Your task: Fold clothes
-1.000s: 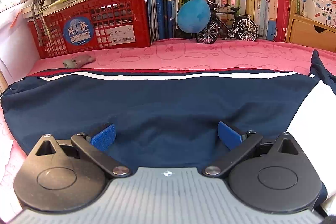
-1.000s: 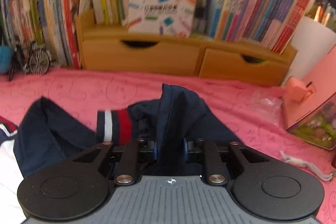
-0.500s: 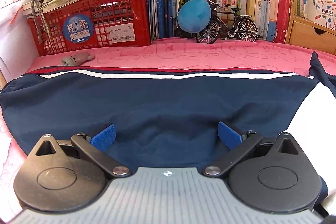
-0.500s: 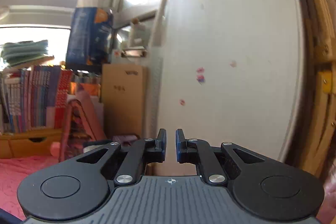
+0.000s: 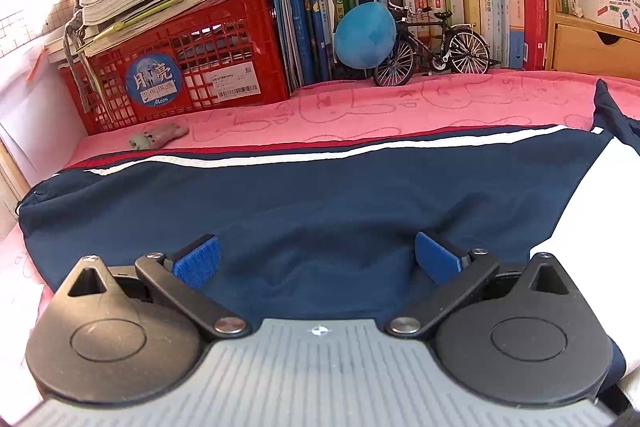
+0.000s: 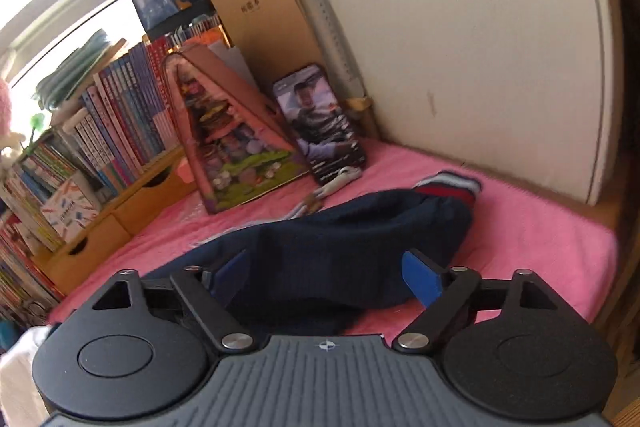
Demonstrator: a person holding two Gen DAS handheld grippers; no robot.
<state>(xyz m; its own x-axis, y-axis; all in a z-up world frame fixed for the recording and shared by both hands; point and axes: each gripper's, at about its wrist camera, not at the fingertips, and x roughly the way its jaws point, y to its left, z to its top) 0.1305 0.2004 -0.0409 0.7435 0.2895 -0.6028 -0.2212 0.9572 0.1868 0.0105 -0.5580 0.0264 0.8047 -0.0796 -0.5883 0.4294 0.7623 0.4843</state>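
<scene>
The navy jacket [image 5: 320, 211] lies flat on the pink cloth [image 5: 400, 107], its sleeve [image 6: 360, 243] stretched to the far right. Both the left gripper [image 5: 316, 259] and right gripper [image 6: 324, 275] gape wide, holding nothing. Soft, light, floppy fabric — best pinched at the striped cuff [image 6: 448, 189] or a hem edge.

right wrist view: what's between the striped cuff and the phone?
Bare pink towel, plus a white cord end lying by the phone. The striped cuff touches neither. Shows in the right wrist view only.
</scene>
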